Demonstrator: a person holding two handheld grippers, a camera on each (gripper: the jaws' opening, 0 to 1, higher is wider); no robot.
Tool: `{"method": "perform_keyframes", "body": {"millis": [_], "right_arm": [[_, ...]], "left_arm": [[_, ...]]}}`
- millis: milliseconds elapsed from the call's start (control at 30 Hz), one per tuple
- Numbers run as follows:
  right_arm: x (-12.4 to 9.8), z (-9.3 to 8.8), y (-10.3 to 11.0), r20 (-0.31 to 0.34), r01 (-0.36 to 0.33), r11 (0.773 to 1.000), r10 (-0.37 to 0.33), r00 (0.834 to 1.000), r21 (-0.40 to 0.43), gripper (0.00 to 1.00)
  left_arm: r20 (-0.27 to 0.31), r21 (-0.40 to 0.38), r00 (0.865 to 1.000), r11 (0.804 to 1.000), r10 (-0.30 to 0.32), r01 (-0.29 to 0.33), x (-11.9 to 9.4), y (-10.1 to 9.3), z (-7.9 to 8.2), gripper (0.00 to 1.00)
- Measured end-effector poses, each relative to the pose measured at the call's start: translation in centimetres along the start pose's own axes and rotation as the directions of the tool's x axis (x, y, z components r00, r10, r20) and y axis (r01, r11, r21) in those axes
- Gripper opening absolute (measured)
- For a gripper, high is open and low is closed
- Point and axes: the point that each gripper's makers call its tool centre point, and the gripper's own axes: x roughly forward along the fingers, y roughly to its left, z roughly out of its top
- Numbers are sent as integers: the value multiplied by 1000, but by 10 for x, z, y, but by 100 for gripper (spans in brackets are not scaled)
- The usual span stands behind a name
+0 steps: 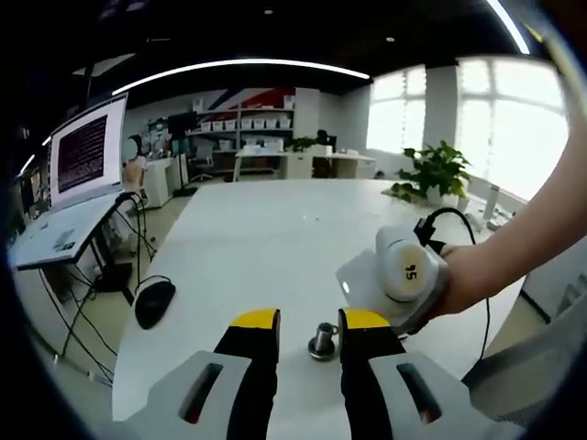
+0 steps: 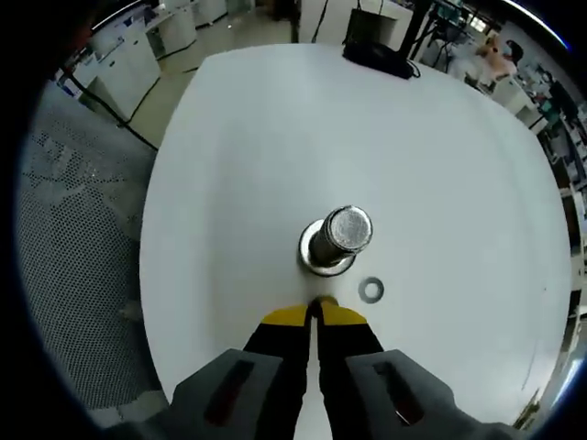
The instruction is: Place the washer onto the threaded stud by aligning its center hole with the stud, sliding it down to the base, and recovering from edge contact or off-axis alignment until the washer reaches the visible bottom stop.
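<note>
The threaded stud [image 1: 323,340] is a short metal post standing upright on the white table [image 1: 266,238], just beyond the gap between my left gripper's [image 1: 310,323] yellow tips. That gripper is open and holds nothing. To the right, a hand holds my right gripper over the table. The right gripper view looks down on the stud [image 2: 337,236] and its round base flange. A small flat washer [image 2: 371,291] lies loose on the table [image 2: 275,128] beside the stud's base. My right gripper [image 2: 317,312] is shut just short of the stud, with nothing visible between its tips.
A black mouse [image 1: 154,301] lies near the table's left edge. Beyond that edge are a side desk with a lit screen [image 1: 87,151]. A potted plant [image 1: 436,170] stands at the far right. A black device [image 2: 376,50] sits at the table's far end.
</note>
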Motion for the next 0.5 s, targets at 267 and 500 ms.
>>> {"method": "perform_keyframes", "body": {"millis": [267, 500], "right_arm": [[-9, -12, 1, 7, -5, 998, 4, 1000, 58, 3], [-39, -13, -8, 65, 26, 996, -32, 997, 90, 3]], "left_arm": [[2, -18, 1000, 1000, 4, -4, 0, 2, 0, 23], [2, -16, 1000, 1000, -8, 8, 1, -1, 1, 23]]}}
